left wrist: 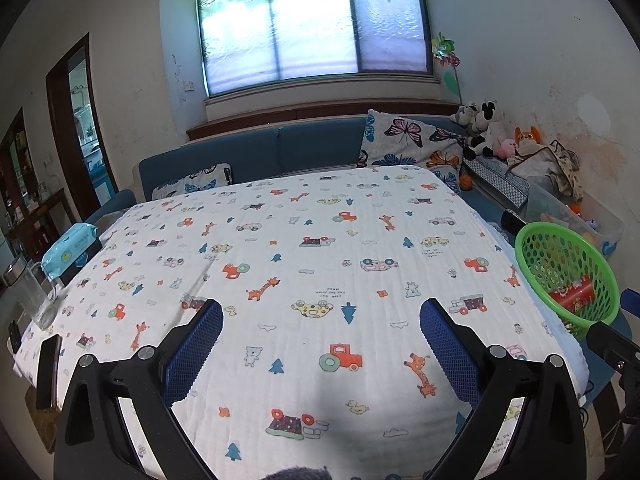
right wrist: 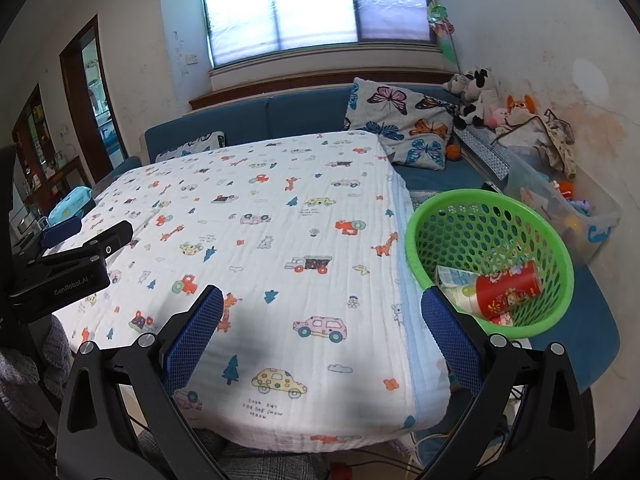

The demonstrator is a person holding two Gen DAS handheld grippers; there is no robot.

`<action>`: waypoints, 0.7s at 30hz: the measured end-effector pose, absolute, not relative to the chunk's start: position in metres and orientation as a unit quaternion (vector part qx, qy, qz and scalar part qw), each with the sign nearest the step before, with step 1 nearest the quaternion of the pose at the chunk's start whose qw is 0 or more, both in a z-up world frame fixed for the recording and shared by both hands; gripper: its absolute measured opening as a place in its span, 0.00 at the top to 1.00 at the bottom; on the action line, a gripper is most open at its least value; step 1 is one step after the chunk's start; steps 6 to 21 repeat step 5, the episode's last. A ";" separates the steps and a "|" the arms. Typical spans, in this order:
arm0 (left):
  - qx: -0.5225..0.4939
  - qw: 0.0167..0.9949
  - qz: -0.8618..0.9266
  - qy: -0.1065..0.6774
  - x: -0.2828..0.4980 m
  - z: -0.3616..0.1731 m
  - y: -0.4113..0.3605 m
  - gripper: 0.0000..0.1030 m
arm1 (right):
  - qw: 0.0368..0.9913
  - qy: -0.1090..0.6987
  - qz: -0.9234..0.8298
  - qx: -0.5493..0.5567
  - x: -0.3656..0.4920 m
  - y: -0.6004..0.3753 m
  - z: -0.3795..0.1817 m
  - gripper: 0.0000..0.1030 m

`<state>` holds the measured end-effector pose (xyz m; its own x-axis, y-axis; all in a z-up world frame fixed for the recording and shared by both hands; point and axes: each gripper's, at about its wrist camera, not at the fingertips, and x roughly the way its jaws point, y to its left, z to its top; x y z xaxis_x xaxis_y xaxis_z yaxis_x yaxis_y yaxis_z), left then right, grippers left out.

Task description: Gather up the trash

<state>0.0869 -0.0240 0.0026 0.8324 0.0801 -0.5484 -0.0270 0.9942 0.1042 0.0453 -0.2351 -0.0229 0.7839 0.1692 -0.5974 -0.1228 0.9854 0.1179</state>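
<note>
Hovering above the near edge of the table (left wrist: 320, 240), the left gripper (left wrist: 321, 334) has its blue-padded fingers (left wrist: 195, 344) spread wide with nothing between them. The right gripper (right wrist: 322, 322) is just as wide and empty, its right finger overlapping the near rim of the green basket (right wrist: 440, 208) in the right wrist view.

The basket stands just off the table's right edge, on something blue that is mostly hidden. Inside lie a red printed cup (right wrist: 508, 286) on its side, a white bottle (right wrist: 466, 294) partly tucked under it, and a crumpled wrapper (right wrist: 450, 274); the print on all three is too small to read. In the left wrist view the basket (left wrist: 532, 232) is cut by the right gripper's black body, and only the red cup (left wrist: 572, 292) shows through the mesh.

The table is covered by a white cloth (right wrist: 280, 220) printed with cars, giraffes and trees, hanging over the near and right edges. Its whole middle lies bare. At the left edge sit a glass jar (left wrist: 30, 296), a blue wipes pack (left wrist: 70, 242) and dark flat objects too cut off to identify.

A blue sofa (left wrist: 260, 148) with butterfly cushions (left wrist: 404, 136) runs close behind the far edge.
</note>
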 end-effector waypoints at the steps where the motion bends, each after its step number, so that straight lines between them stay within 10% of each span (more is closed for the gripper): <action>1: 0.045 0.956 0.028 0.289 0.089 0.003 -0.024 0.07 | 0.944 0.319 0.078 0.036 0.045 -0.235 -0.023 0.05; 21: 0.043 0.956 0.030 0.290 0.087 -0.001 -0.023 0.07 | 0.944 0.319 0.078 0.036 0.046 -0.234 -0.024 0.05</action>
